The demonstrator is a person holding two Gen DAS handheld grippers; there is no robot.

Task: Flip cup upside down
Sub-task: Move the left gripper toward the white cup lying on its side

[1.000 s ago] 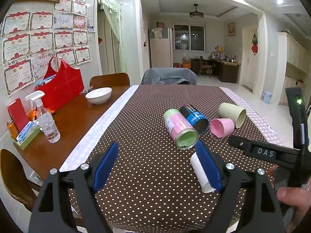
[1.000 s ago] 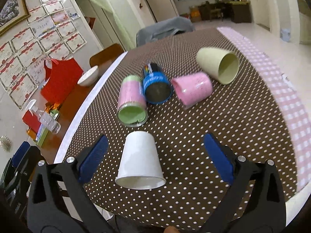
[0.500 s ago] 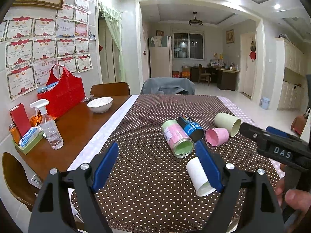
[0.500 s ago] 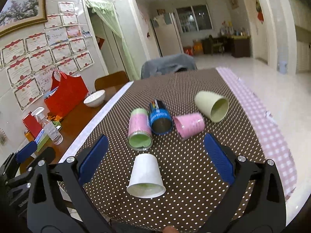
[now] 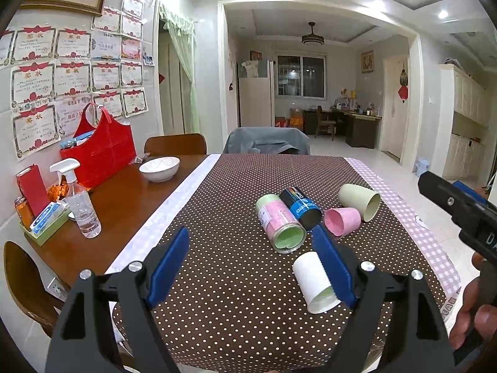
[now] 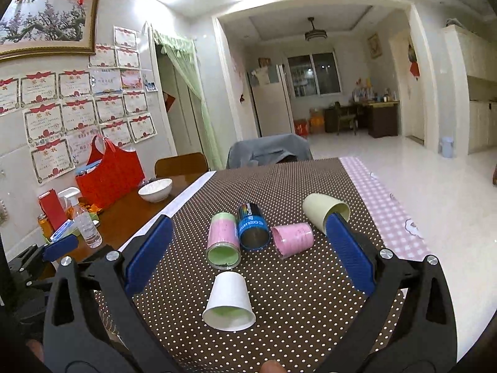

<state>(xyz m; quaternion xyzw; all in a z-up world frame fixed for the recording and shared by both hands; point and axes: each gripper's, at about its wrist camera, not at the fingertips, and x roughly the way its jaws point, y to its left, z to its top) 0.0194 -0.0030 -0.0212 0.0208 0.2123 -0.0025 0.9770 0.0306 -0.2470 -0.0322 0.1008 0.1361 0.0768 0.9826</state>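
Note:
Several cups lie on their sides on the brown dotted tablecloth [image 6: 295, 186]. A white paper cup [image 6: 229, 301] lies nearest, mouth toward me; it also shows in the left wrist view [image 5: 312, 279]. Behind it lie a pink-and-green cup [image 6: 222, 239], a blue-and-black cup [image 6: 252, 228], a pink cup [image 6: 293, 239] and a pale cream cup [image 6: 321, 213]. My right gripper [image 6: 245, 258] is open and empty, raised above and behind the white cup. My left gripper [image 5: 251, 267] is open and empty, with its right finger in front of the white cup.
On the bare wooden table at the left stand a white bowl [image 5: 159, 168], a red bag [image 5: 99, 149], a spray bottle [image 5: 81, 208] and a small green tray [image 5: 43, 223]. Chairs [image 5: 175, 144] stand at the far end. The table's front edge is close.
Both grippers have risen and pulled back from the table, so the cups look smaller and farther. The cups have not moved. Both grippers stay open.

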